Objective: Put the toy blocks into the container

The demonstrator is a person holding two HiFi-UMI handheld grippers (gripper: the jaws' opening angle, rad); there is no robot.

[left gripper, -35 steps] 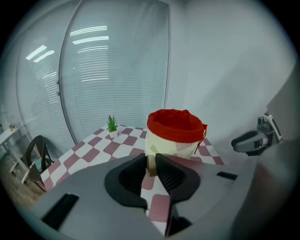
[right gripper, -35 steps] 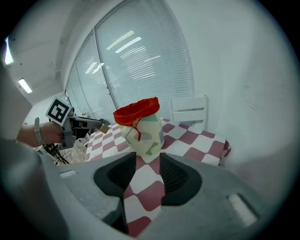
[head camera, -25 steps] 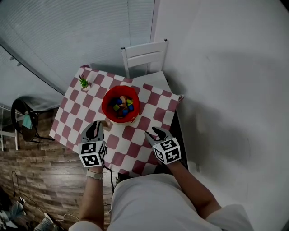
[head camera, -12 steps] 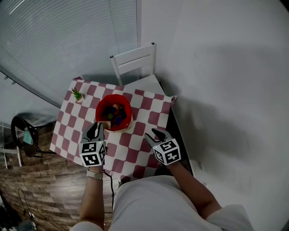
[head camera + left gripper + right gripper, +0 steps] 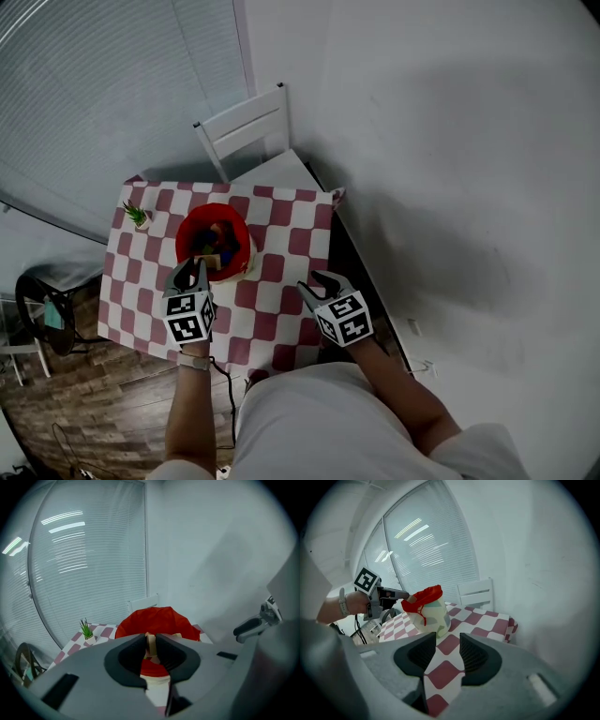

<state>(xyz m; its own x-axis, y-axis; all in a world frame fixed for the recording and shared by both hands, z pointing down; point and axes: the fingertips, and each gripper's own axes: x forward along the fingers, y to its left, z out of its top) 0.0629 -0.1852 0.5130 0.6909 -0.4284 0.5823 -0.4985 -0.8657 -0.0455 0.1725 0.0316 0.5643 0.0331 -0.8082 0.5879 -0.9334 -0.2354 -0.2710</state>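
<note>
A red-lined fabric container (image 5: 200, 225) stands on the left half of the checked table (image 5: 281, 234), with several coloured toy blocks (image 5: 216, 246) inside. My left gripper (image 5: 192, 270) is at its near rim, shut on a tan tab of the container (image 5: 151, 643). The left gripper view shows the red bag (image 5: 159, 620) just beyond the jaws. My right gripper (image 5: 317, 281) hovers over the table's right part, open, with only tablecloth showing between its jaws (image 5: 447, 644). The right gripper view shows the container (image 5: 429, 613) and the left gripper (image 5: 401, 594) at its rim.
A small potted plant (image 5: 137, 216) stands at the table's far left corner. A white chair (image 5: 246, 127) is pushed in at the far side. A grey wall runs along the right; a dark round stool (image 5: 42, 314) stands on the wooden floor at the left.
The head view has swung, so the table now lies lower and further left. The left gripper and container have shifted a little toward the table's near left; the right gripper drifted with them.
</note>
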